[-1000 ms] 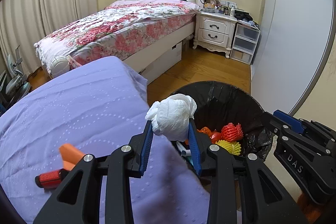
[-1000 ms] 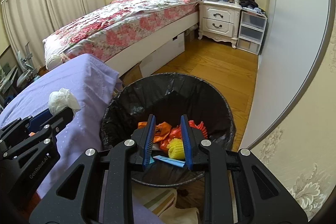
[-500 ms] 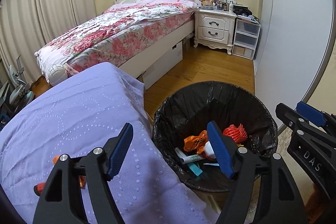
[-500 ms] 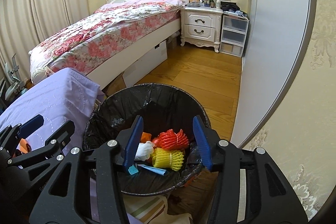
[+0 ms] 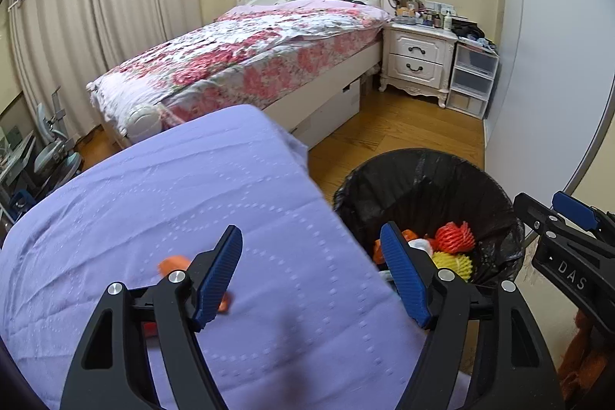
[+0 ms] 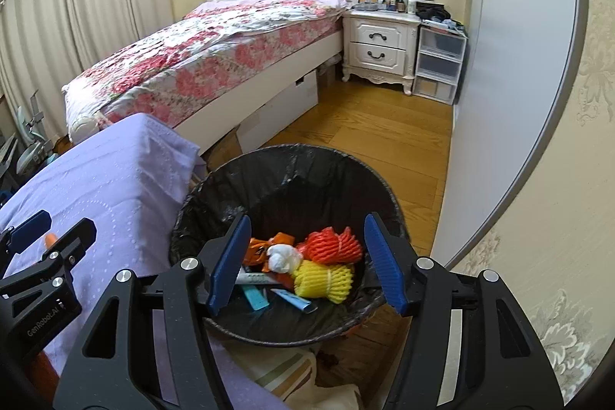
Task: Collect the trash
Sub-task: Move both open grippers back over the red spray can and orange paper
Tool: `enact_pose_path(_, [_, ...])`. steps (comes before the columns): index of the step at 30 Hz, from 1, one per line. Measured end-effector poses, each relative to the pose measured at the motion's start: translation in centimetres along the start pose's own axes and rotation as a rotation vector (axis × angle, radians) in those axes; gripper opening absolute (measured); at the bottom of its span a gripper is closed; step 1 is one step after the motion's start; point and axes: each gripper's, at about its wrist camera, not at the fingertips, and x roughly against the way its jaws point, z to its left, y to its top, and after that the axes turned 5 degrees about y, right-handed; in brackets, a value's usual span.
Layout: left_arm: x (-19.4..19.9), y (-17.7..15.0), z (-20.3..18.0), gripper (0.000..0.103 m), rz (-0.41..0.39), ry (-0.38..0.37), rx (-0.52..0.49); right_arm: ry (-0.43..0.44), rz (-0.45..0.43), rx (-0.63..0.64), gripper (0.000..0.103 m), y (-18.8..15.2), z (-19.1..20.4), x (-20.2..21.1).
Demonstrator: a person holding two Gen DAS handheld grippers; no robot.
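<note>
Lilac quilted bedspread (image 5: pixel 161 202): orange crumpled scrap (image 5: pixel 175 262) lying just left of left gripper (image 5: pixel 313 273), released, empty; right gripper (image 6: pixel 305 258) opening, empty, hovering over black-lined round bin (image 6: pixel 330 156).

White tissue wad (image 6: pixel 283 257), in black-lined bin (image 6: pixel 230 179)

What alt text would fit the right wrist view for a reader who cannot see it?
The right gripper, jaws opening and empty, hangs over a black-lined trash bin holding red and yellow foam nets, a white tissue wad and wrappers. A purple-covered table lies left, a floral bed behind.
</note>
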Motion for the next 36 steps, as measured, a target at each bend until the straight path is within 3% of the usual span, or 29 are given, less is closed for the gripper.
enact_pose_path(13, [1.8,-4.6,8.3,0.072,0.06,0.118,0.123,0.1,0.046,0.113,0.06,-1.8,6.3,0.2])
enact_pose_path(19, [1.6,-7.0,11.8,0.072,0.135,0.172,0.18,0.136,0.058,0.162,0.06,-2.3,8.9,0.4])
enact_pose_path(29, [-0.7,-7.2,14.6,0.072,0.218,0.225,0.224,0.157,0.077,0.214,0.06,-2.9,11.5,0.2])
enact_pose_path(36, [-2.5,-6.1,16.6,0.072,0.224,0.257,0.253,0.168,0.092,0.23,0.06,-3.4,12.6,-0.2])
